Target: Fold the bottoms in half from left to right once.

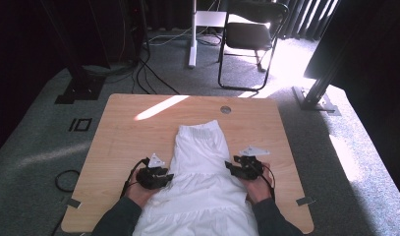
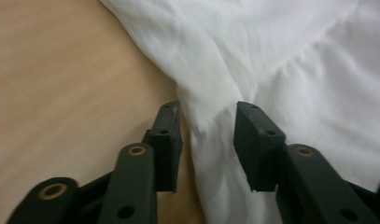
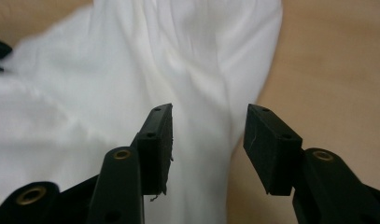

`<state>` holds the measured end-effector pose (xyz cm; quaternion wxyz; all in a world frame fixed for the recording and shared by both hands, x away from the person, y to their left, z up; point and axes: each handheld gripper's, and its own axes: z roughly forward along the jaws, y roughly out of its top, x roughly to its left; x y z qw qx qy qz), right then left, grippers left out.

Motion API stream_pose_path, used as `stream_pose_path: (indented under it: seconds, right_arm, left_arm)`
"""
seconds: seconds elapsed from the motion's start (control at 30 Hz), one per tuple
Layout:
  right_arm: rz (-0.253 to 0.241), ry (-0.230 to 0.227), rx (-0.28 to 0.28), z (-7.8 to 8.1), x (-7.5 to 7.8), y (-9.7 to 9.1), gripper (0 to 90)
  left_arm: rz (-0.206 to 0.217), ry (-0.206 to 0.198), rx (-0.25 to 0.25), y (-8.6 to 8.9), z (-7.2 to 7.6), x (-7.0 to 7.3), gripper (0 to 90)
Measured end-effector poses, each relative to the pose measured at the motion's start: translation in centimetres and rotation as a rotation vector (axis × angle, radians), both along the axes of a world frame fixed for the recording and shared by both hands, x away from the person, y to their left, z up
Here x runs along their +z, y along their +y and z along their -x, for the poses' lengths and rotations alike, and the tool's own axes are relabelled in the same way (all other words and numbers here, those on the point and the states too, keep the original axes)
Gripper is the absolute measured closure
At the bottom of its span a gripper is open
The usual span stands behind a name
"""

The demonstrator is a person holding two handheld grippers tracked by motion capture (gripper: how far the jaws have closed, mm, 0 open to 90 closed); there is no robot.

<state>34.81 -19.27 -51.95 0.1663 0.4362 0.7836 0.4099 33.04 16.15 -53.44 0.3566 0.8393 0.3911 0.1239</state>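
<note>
A white garment (image 1: 200,172) is laid flat on the wooden table (image 1: 124,137), with its gathered waistband toward the far edge and its wider part toward the near edge, where the person's sleeves enter. The left gripper (image 1: 160,176) is positioned at the garment's left side edge; the right gripper (image 1: 235,167) is positioned at its right side edge. In the left gripper view, the jaws are seen parted, with a fold of the garment (image 2: 271,60) lying between them but not pressed by the pads. In the right gripper view, the jaws are likewise parted over the garment's edge (image 3: 197,79), with nothing clamped
</note>
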Motion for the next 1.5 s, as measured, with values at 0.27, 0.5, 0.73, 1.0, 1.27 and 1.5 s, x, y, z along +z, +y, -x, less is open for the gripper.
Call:
stream_pose_path:
  seconds: [0.27, 0.5, 0.73, 1.0, 1.27, 1.5]
  right_arm:
    - [-0.002, 0.069, 0.028, -7.5, -0.1, 3.5, 48.7]
    - [0.035, 0.142, 0.025, -10.5, -2.1, 4.5, 81.0]
    - [0.047, -0.085, -0.123, -10.1, 1.4, 2.4, 88.7]
    - [0.066, 0.076, -0.222, -12.0, -3.2, 1.5, 67.5]
    - [0.081, 0.067, -0.234, -11.8, -3.2, 1.7, 66.6]
    - [0.076, 0.059, -0.247, -11.7, -3.3, 1.8, 66.7]
  left_arm:
    - [0.009, 0.009, 0.004, -1.3, -2.8, -0.5, 57.1]
    - [0.010, 0.012, 0.010, -1.6, -3.0, -1.3, 54.5]
    - [0.010, -0.008, 0.002, -1.6, -2.3, -1.5, 53.5]
    - [-0.020, -0.012, -0.014, -1.8, -2.1, -1.4, 53.5]
    - [0.009, -0.072, 0.052, -1.4, -4.5, 2.7, 46.9]
    - [-0.022, -0.067, 0.101, -4.9, -10.8, 2.3, 36.0]
